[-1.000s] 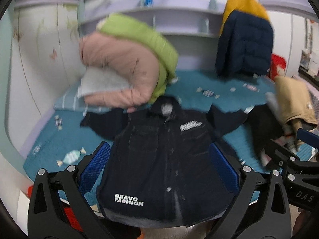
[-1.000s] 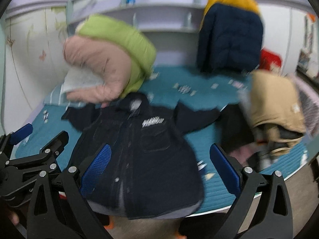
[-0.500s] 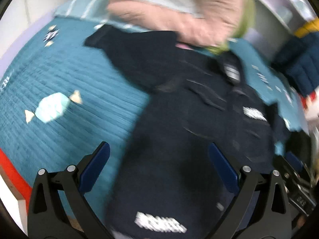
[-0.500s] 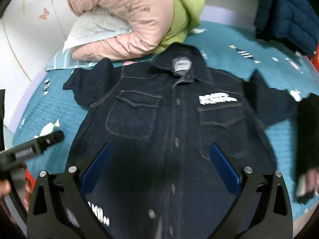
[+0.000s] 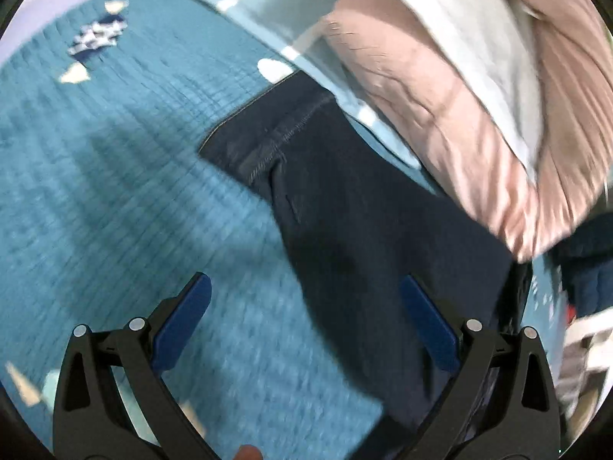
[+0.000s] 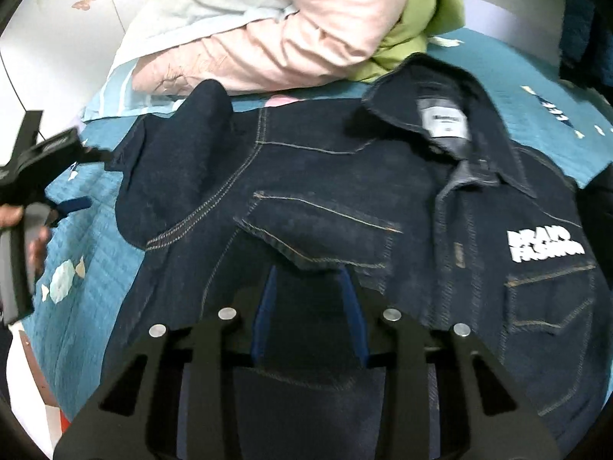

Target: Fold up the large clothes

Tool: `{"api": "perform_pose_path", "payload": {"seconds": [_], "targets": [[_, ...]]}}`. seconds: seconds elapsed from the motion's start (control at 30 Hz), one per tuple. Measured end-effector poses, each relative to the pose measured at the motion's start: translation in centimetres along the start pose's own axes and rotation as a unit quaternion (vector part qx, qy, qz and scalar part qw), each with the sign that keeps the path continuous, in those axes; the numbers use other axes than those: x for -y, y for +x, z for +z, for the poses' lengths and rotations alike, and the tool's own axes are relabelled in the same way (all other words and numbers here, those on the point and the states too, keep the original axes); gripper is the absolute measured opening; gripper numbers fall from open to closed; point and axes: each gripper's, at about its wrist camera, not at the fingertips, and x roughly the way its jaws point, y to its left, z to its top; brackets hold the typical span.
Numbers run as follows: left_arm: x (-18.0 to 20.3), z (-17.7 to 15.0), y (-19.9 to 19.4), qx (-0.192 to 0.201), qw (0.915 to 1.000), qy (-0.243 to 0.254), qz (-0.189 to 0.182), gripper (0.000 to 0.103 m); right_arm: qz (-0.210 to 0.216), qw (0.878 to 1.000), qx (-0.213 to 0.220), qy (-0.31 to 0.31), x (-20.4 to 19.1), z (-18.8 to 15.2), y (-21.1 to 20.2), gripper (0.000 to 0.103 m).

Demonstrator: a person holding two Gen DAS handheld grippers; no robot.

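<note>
Teal bedding (image 5: 115,199) carries everything: a dark denim jacket (image 6: 345,199) lies spread front-up on the bed, collar toward the heap of pink and green quilts (image 6: 306,19) by the wall.

My right tool (image 6: 308,295) is low over the jacket's front, just below the chest pocket (image 6: 318,230). Its jaws have just been closing and now stand narrowed, with denim between the blue pads; whether they already pinch the cloth I cannot tell.

My left tool (image 5: 302,322) hangs spread wide over the sleeve (image 5: 345,199), which runs out from the body to a cuff lying flat on the bedding beside the pink quilt. One pad sits over the sleeve, the other over bare bedding, and nothing is gripped.

To fold cleanly, I judge the left should take the sleeve near the cuff, catching both layers at the seam, then carry it across the chest. The right should pin the front so the body does not slide. The quilt touching the sleeve could drag.
</note>
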Motion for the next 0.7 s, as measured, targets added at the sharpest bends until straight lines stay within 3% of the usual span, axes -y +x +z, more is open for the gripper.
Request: {"api": "perform_pose_path", "payload": {"seconds": [0.17,0.37,0.43,0.47,0.53,0.6,0.7], "targets": [[-1.9,3.4,2.1,0.010,0.9983,-0.054,-0.018,0.098,0.015,1.000,-0.001,-0.002,-0.8,0.4,1.5,0.033],[-0.9,5.3,3.0,0.026,0.9988,-0.035,-0.024,0.097,0.026,1.000,0.002,-0.001,-0.9,0.8,2.4,0.034],[-0.5,5.5,2.9,0.043,0.9987,-0.024,-0.010,0.086,0.027,1.000,0.001,0.000,-0.9,1.0,2.4,0.035],[-0.4,5.5,2.9,0.048,0.9987,-0.019,0.000,0.072,0.027,1.000,0.002,0.000,-1.0,1.0,2.4,0.037],[-0.6,5.4,2.4,0.062,0.9980,-0.008,0.001,0.058,0.025,1.000,0.002,-0.001,-1.1,1.1,2.4,0.038],[-1.0,5.3,1.8,0.072,0.9974,0.005,0.009,0.034,0.023,1.000,0.002,-0.001,-1.1,1.2,2.4,0.040],[-2.3,4.9,0.0,0.089,0.9960,0.002,-0.009,0.029,0.025,1.000,0.003,0.006,-1.1,1.4,2.5,0.040]]}}
